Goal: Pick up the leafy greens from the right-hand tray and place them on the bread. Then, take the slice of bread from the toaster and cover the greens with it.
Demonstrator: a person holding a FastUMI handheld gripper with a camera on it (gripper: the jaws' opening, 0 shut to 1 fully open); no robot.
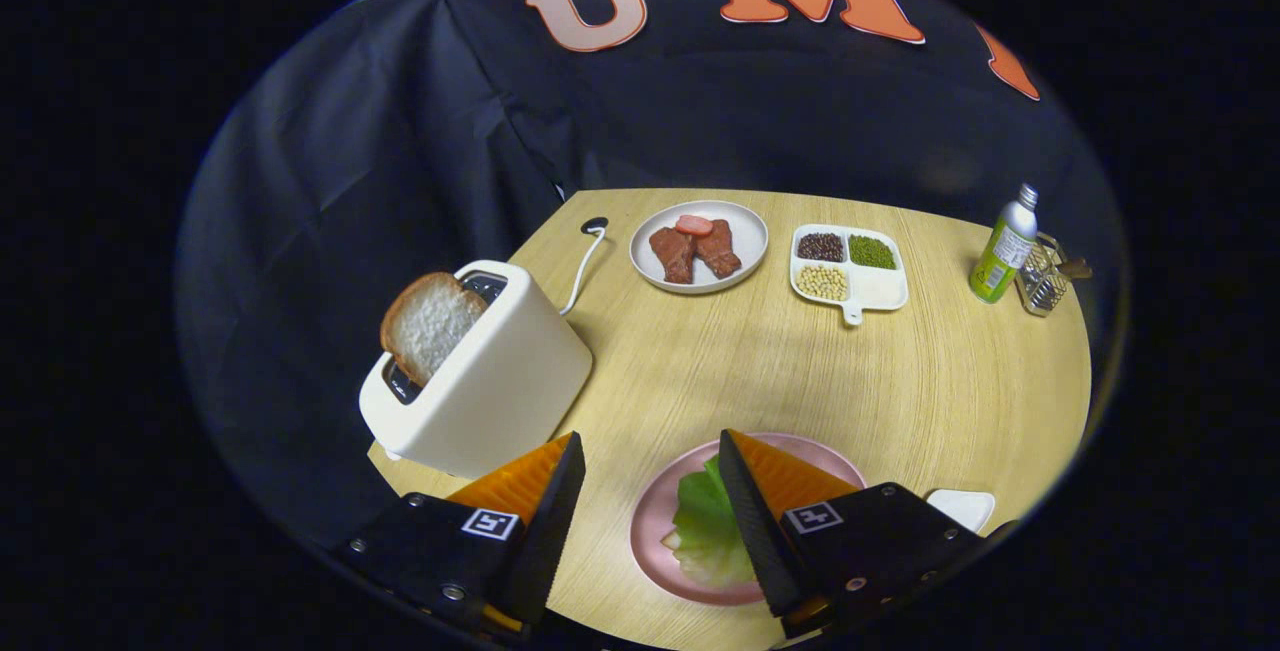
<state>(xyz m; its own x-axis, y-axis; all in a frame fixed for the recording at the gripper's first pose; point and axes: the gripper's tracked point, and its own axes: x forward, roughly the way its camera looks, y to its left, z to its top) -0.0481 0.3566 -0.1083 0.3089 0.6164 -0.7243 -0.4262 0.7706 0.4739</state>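
Leafy greens [706, 523] on pink plate [652, 521], between spread tongs [648, 461].

Leafy greens [708, 526] on pink plate [650, 516]; bread slice [430, 323] upright in toaster [480, 376]

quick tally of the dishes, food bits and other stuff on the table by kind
Dishes: 3, a white plate, a divided tray and a pink plate
Bread slices: 1, in the toaster
Leafy greens: 1, between the open claw fingers
Meat pieces: 3
Bean piles: 3
Toasters: 1
Bottles: 1
Wire holders: 1
Total: 14
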